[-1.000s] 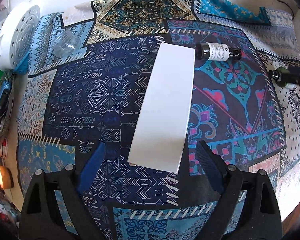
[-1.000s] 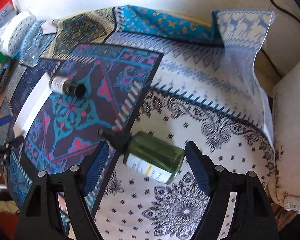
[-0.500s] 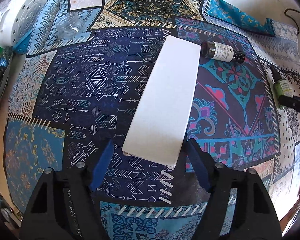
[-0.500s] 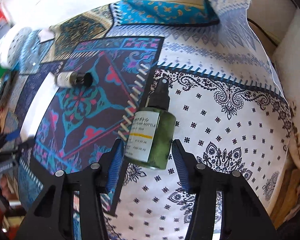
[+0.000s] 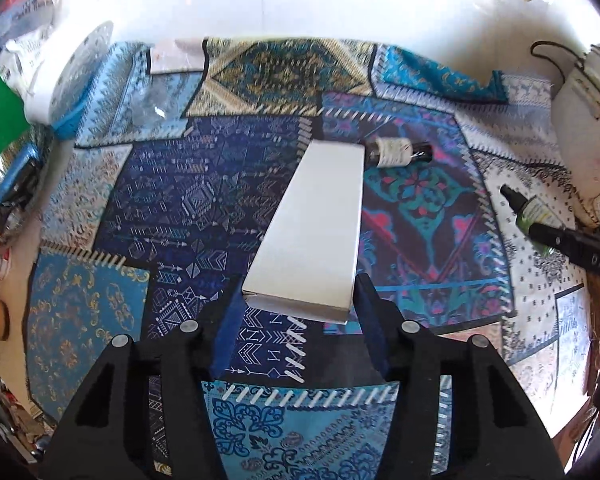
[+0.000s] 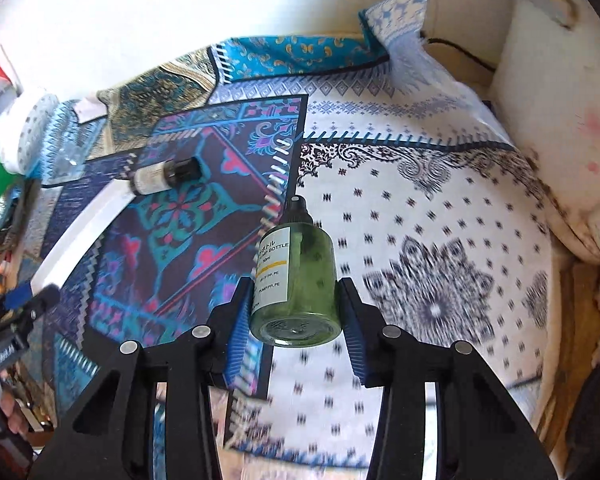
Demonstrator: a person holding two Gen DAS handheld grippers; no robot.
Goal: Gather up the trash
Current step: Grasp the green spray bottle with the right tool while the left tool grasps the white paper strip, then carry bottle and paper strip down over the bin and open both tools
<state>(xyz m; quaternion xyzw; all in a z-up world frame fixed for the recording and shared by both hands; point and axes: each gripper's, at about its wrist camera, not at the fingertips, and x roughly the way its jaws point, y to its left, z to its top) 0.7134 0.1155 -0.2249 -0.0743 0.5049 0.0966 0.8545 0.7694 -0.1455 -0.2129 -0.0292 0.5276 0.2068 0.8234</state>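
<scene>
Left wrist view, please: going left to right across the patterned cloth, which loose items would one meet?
Clear plastic cup → white box, its near end between the left gripper fingers → small dark labelled bottle → green spray bottle, in the right gripper.

Long flat box (image 5: 316,224) lies lengthwise on the patchwork cloth (image 5: 172,200), near end between the left gripper (image 5: 298,326) fingers. Small bottle (image 5: 396,151) lies on its side just right of the box's far end. Pump bottle (image 6: 296,276) sits between the right gripper (image 6: 294,332) fingers, base toward the camera, cap pointing away; in the left view it is well right of the box. Perforated round object (image 5: 66,76) stands at the cloth's far left edge, clear cup (image 5: 156,106) just right of it
</scene>
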